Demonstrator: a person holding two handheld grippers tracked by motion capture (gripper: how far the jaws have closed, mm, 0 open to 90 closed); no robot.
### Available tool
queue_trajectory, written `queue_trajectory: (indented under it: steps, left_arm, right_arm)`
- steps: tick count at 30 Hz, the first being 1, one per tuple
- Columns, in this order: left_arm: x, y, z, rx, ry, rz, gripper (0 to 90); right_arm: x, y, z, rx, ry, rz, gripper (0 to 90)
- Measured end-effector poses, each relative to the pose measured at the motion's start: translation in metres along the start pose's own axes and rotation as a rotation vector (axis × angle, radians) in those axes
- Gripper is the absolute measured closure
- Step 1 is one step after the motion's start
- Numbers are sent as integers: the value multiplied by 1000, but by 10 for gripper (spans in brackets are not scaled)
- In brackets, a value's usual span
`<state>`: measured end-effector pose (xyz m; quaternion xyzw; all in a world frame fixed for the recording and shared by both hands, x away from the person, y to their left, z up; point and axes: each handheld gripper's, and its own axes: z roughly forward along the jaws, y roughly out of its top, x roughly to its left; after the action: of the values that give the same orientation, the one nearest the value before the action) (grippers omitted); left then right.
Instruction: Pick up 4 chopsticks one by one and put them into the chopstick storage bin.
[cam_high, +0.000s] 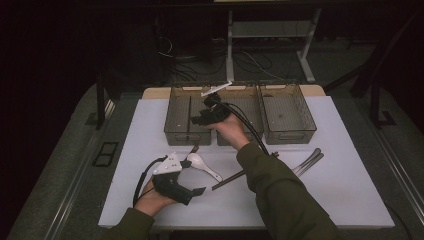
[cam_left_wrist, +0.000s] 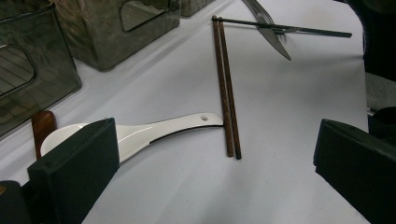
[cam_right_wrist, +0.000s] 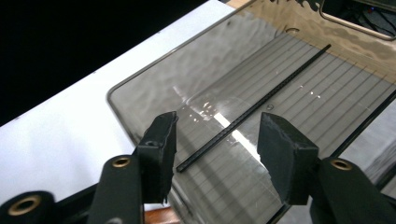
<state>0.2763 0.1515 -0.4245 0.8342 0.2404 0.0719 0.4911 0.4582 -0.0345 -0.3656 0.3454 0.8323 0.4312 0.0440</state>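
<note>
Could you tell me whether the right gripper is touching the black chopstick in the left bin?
Apart. In the right gripper view the right gripper stands open above the black chopstick, which lies on the bin floor with clear space beside both pads.

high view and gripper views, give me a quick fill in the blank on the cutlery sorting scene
1. The black chopstick lies inside the ____ of the three bins.
2. The right gripper stands ____ above that chopstick.
3. The white spoon lies on the table with its handle tip touching a pair of brown ____.
4. The left gripper holds ____.

Missing words: left; open; chopsticks; nothing
</note>
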Motion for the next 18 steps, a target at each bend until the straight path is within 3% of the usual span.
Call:
queue_trajectory:
  steps: [7,12,18]
  left_arm:
    - [0,0,1,-3,1,-3,0]
    - [0,0,0,-1,3,-1,0]
    - [0,0,1,2,5,3,0]
  right_arm:
    - [2,1,-21,0,-7,-32,395]
    - [0,-3,-33,-1,25,-27,360]
    - [0,-10,-47,5,-4,-50,293]
